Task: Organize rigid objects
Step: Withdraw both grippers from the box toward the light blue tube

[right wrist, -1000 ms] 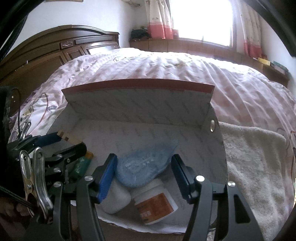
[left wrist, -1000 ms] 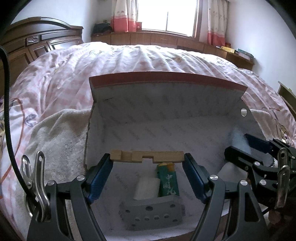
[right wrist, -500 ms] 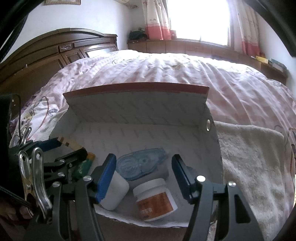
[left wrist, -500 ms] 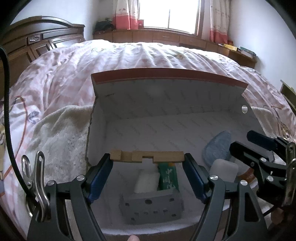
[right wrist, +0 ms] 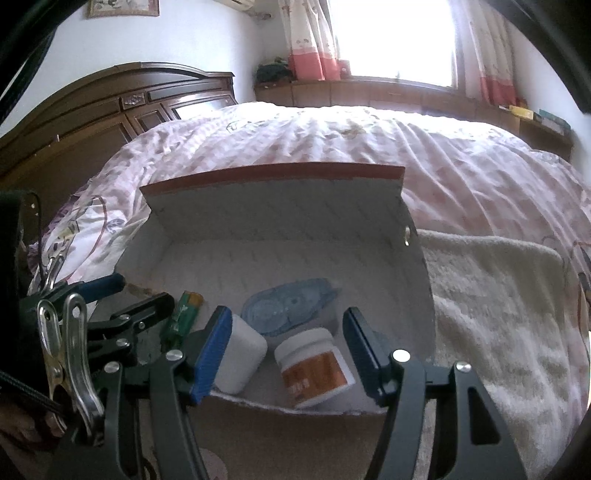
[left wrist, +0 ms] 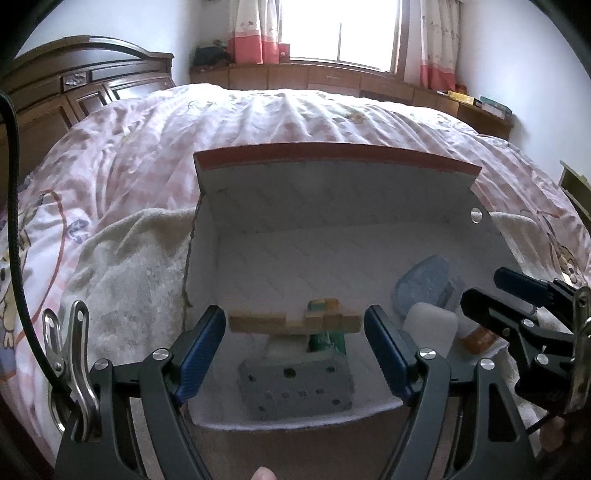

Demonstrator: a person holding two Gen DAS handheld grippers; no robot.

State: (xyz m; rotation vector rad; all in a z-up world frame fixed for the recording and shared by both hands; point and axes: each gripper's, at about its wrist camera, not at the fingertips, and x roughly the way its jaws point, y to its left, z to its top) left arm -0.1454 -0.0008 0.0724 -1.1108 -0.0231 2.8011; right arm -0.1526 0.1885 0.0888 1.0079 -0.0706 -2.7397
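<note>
Now the left gripper (left wrist: 294,334) is hanging over the open box (left wrist: 334,194) with the wooden block (left wrist: 294,322) lying between its pads.

Whether those pads are truly clenching the block's ends is unclear, since a sliver of gap seems to be showing at each end; the right gripper (right wrist: 287,349) is standing released and empty above the white jar (right wrist: 314,365). To do this well, I'd be lowering the block level into the bare floor toward twelve o'clock, keeping clear of the grey perforated block (left wrist: 295,386) and green lighter (left wrist: 327,338) at six o'clock. At three o'clock the blue tape dispenser (left wrist: 424,282) is lying flat. Everything is sitting on a cream towel (left wrist: 122,273) over a pink quilt (left wrist: 258,122); a bright window (left wrist: 340,29) is glowing at twelve.
</note>
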